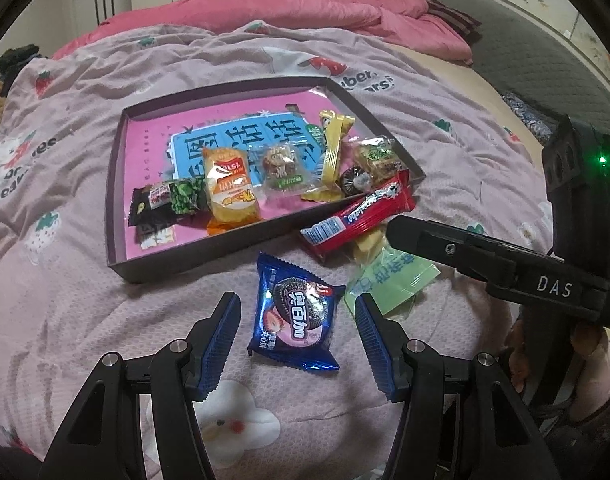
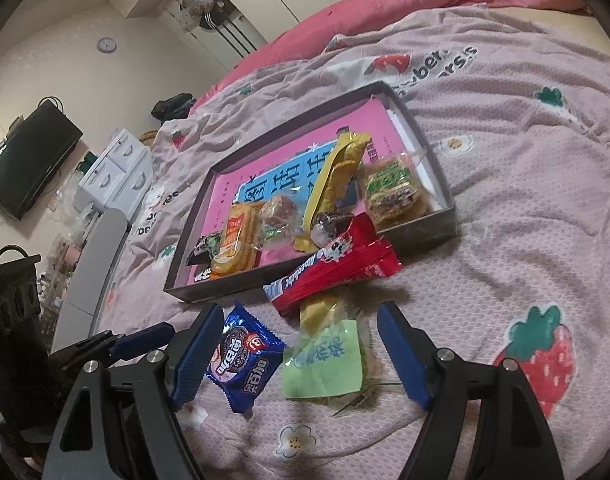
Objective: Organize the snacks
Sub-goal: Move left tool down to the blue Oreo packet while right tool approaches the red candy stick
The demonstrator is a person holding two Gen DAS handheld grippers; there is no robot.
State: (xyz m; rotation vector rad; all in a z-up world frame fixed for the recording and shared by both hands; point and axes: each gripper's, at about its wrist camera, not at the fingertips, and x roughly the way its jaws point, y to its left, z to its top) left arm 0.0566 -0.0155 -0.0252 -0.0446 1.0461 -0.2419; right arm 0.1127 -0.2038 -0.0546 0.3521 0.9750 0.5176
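Note:
A dark shallow box (image 1: pixel 117 184) (image 2: pixel 417 228) with a pink liner lies on the bed and holds several wrapped snacks. A red snack pack (image 1: pixel 357 212) (image 2: pixel 333 268) leans on its near rim. A blue cookie packet (image 1: pixel 295 318) (image 2: pixel 245 356) lies on the blanket between the fingers of my open left gripper (image 1: pixel 297 312), which hovers over it. A pale green packet (image 1: pixel 389 280) (image 2: pixel 325 360) lies beside it, between the fingers of my open right gripper (image 2: pixel 301 324). A yellow packet (image 2: pixel 319 308) lies partly under the red and green ones.
The bed is covered by a pink strawberry-print blanket (image 1: pixel 85 320) (image 2: pixel 525 200), with a pink quilt (image 1: pixel 289 8) behind. The right gripper's body (image 1: pixel 505 264) sits right of the snacks. A white drawer unit (image 2: pixel 117 172) and a wall screen (image 2: pixel 29 160) stand left of the bed.

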